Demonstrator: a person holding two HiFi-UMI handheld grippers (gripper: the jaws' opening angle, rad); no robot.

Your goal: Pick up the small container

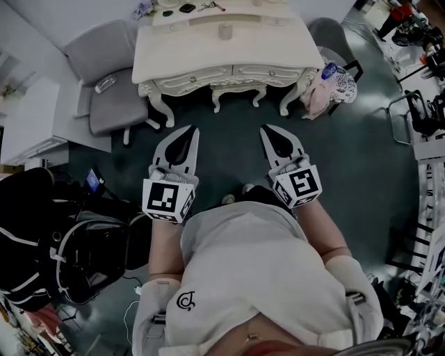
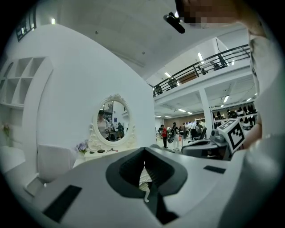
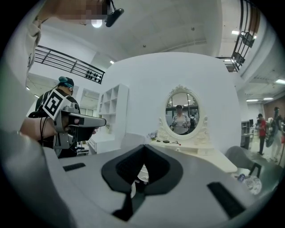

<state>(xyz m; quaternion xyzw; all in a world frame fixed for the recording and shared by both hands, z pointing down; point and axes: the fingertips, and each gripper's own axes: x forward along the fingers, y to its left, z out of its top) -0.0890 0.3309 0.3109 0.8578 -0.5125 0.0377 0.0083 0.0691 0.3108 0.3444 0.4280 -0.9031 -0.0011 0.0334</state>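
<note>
**Both grippers shut and empty, container far off on the table**

The head view looks down on a person standing on a dark floor. The left gripper (image 1: 186,135) and the right gripper (image 1: 272,135) are held side by side, both aimed at a white table (image 1: 208,59) with curly legs. The small container (image 1: 225,30) sits on the table top, near the middle, well apart from both grippers. Only this view shows it. A grey chair (image 1: 111,69) stands just beside the left end of the table, and purple flowers (image 1: 144,10) sit at the back left corner.

The left gripper view shows the left gripper (image 2: 144,149) with its two jaws pressed together – nothing is between them. This view shows what the head view cannot: an oval mirror (image 2: 112,120) standing up on the table. The flowers (image 2: 81,147) show here too, low beside the mirror. The right gripper (image 2: 209,147) shows at the right, and past it people (image 2: 165,136) stand far off in a big hall.

The right gripper view shows the right gripper (image 3: 143,146) with its jaws closed tight too, holding nothing. It sees the same mirror (image 3: 181,113) from the other side, with a person showing in the glass. Only this view shows a white shelf (image 3: 109,107) by the wall. The left gripper (image 3: 80,120) shows at the left.

The table top is seen edge-on from both gripper views, so the container cannot be made out there.
</note>
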